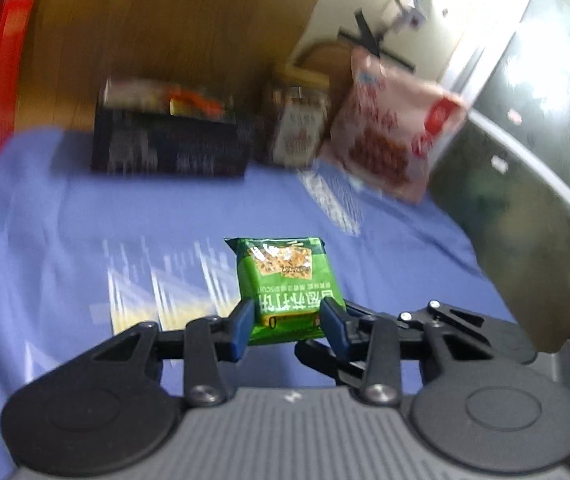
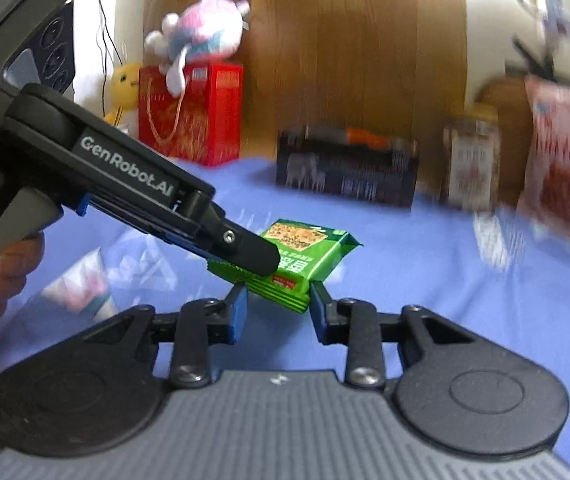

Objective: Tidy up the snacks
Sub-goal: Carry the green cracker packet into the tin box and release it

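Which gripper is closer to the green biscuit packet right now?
Left. The left gripper is clamped on the green biscuit packet; the right gripper has fingers either side of its near corner, contact unclear.

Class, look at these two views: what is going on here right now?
A person works two hand-held grippers over a blue cloth. The left gripper is shut on a green biscuit packet, lifted clear of the cloth. The right gripper has the packet's near corner between its jaws. Other snacks stand blurred behind.
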A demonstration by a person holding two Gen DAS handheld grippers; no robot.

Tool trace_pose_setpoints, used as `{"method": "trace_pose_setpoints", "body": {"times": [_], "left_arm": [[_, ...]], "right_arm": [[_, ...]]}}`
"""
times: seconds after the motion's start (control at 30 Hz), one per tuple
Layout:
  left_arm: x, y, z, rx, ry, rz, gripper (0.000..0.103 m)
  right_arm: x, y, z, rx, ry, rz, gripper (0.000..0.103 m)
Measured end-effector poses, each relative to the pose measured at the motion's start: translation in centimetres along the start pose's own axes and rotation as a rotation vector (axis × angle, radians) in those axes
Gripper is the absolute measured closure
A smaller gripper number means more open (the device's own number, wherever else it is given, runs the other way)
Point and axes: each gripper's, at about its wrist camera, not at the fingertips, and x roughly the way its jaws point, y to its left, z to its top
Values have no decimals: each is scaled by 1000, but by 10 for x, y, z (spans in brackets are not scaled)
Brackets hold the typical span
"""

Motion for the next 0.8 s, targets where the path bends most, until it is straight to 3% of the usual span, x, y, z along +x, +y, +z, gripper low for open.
{"method": "trace_pose_setpoints", "body": {"times": [0.23, 0.43, 0.6, 0.8], "left_arm": [[30, 40, 97, 3, -107, 63, 67], [87, 101, 165, -49, -101, 151, 66], [128, 135, 175, -76, -35, 223, 58], [101, 128, 162, -79, -113, 234, 54]], "right_arm": [[66, -27, 74, -70, -119, 0, 68], [163, -69, 130, 57, -80, 106, 69], [227, -63, 133, -14, -21, 65, 66], [198, -54, 117, -31, -91, 45, 63]]}}
